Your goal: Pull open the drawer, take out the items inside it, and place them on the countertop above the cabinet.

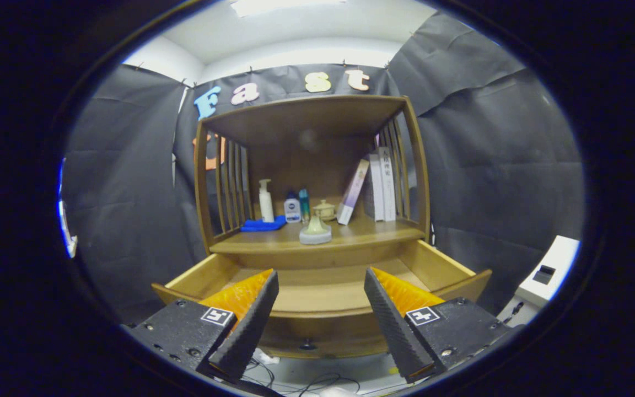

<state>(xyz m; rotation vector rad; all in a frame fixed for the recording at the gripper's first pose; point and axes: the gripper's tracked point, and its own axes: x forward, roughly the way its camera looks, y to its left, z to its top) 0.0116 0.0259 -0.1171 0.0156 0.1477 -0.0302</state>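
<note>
Gripper (321,325) spread open and empty at lower centre, before the pulled-out wooden drawer (317,289); the pale ceramic bell-shaped ornament (315,230) on the counter (372,231) at centre looks fragile, best held by its wide base.

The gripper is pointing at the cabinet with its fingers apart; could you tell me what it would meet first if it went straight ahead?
Probably the open drawer: the gripper, open and holding nothing, points at its front edge and bare floor. Depth is hard to judge.
</note>
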